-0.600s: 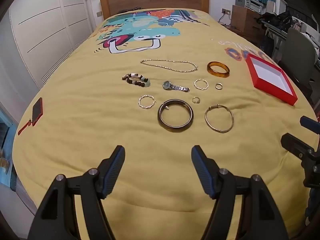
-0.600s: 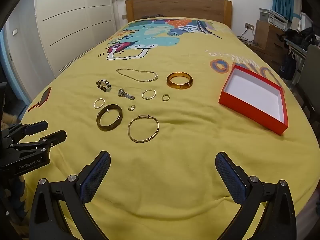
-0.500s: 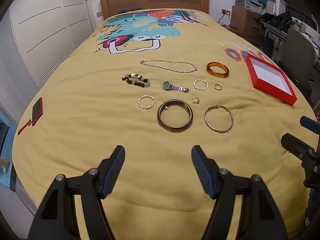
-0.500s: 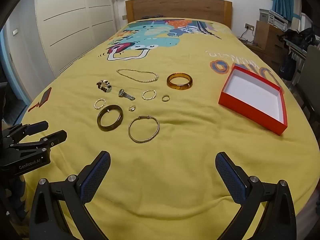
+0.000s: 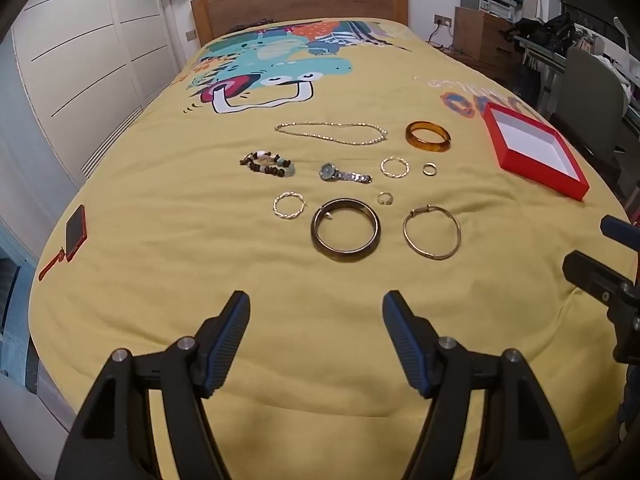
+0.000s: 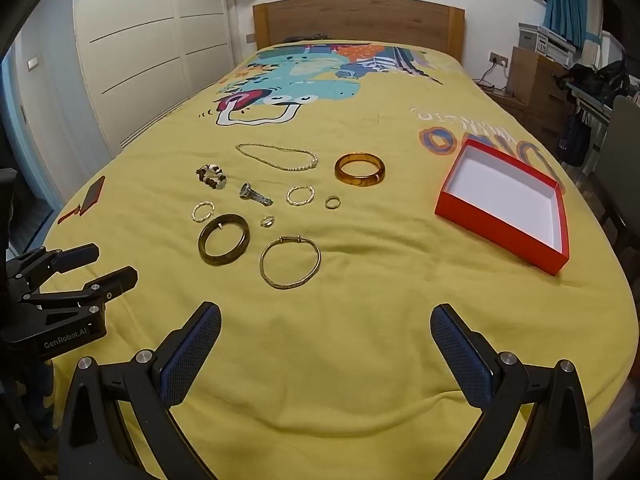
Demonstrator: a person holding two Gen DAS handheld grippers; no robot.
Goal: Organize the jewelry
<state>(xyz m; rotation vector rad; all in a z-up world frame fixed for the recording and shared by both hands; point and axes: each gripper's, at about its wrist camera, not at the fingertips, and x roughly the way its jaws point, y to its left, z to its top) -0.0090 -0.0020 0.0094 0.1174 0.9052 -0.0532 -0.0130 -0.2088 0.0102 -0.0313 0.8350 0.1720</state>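
Jewelry lies spread on a yellow bedspread: a pearl necklace (image 5: 332, 134), an amber bangle (image 5: 427, 136), a beaded bracelet (image 5: 267, 164), a small watch (image 5: 344, 174), a dark bangle (image 5: 345, 229), a thin gold bangle (image 5: 431, 232), and several small rings and hoops. An open red box (image 5: 534, 150) with a white inside sits to the right; it also shows in the right wrist view (image 6: 506, 204). My left gripper (image 5: 316, 338) is open and empty, short of the dark bangle. My right gripper (image 6: 326, 346) is open and empty, short of the gold bangle (image 6: 290, 262).
A red phone (image 5: 74, 234) with a strap lies near the bed's left edge. A wooden headboard (image 6: 358, 20) stands at the far end. White wardrobe doors (image 6: 132, 52) are on the left. A chair (image 5: 592, 88) and cluttered furniture stand on the right.
Both grippers have crept slightly forward over the bed. Nothing on the bed has moved.
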